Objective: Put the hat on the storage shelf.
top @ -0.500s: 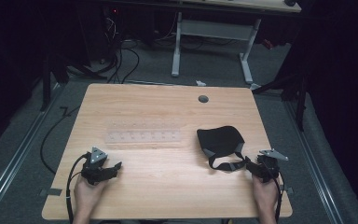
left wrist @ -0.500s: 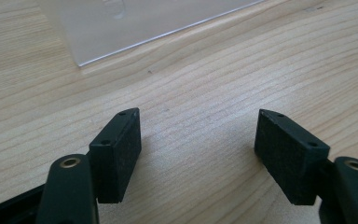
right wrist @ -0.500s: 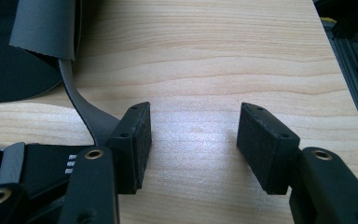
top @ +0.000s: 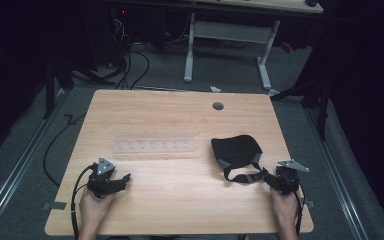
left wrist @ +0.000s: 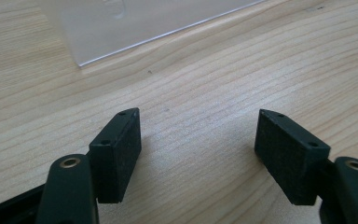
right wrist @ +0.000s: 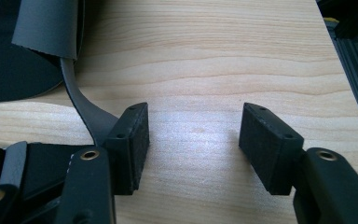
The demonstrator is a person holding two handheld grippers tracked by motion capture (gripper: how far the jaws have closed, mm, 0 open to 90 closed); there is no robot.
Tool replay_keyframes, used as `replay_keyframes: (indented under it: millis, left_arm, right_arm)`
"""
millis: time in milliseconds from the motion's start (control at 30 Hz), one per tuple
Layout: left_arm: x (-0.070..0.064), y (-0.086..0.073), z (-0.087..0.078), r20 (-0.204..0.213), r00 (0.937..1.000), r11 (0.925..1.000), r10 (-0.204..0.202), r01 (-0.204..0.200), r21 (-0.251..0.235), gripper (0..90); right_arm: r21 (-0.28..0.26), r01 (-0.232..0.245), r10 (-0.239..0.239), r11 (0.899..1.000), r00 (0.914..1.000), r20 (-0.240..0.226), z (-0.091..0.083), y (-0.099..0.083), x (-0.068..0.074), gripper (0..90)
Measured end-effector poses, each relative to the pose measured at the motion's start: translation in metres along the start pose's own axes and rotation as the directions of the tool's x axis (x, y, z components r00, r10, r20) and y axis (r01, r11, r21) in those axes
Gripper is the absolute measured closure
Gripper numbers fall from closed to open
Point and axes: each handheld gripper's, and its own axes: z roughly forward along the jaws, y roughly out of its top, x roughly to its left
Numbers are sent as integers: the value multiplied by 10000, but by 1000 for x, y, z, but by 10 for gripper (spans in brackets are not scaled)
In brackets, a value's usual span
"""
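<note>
Grippers parked near the table's (top: 180,125) front corners, black pouch (top: 236,149) toward the right edge.
Left gripper (left wrist: 198,140) view: jaws spread over bare wood, clear tray (left wrist: 135,23) ahead. Right gripper (right wrist: 193,135) view: jaws spread, pouch strap (right wrist: 86,112) touching the left one.

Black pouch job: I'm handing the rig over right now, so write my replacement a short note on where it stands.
Left gripper: open, holding nothing, low over the table near the front left, just short of the clear tray.
Right gripper: open, holding nothing, at the front right; the strap runs along the outside of one jaw, not between them.
Black pouch lies flat, right of centre.
Done: nothing gripped yet.
Left: probably grasp the strap or pouch first.
</note>
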Motion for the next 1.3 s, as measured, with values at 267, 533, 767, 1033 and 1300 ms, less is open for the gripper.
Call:
replay_keyframes:
  millis: [267, 533, 767, 1033, 1300]
  left_arm:
    - [0, 0, 0, 2, 10000, 10000, -1, 1, 0, 319]
    - [0, 0, 0, -1, 10000, 10000, -2, 2, -2, 319]
    - [0, 0, 0, -27, 10000, 10000, -17, 17, 0, 315]
    - [0, 0, 0, -38, 10000, 10000, -18, 18, -8, 314]
    - [0, 0, 0, -39, 10000, 10000, -13, 13, -3, 313]
  right_arm:
    - [5, 19, -19, 10000, 10000, -10, 0, 0, 0, 421]
    - [-14, -154, 154, 9999, 9998, -87, -3, -1, -2, 433]
    - [-469, -401, 377, 9981, 9979, -526, -18, -3, -4, 432]
    - [-1041, -641, 501, 9925, 9900, -1316, -34, -6, 1, 427]
    - [-1201, -567, 329, 9911, 9809, -1918, -37, -3, 12, 404]
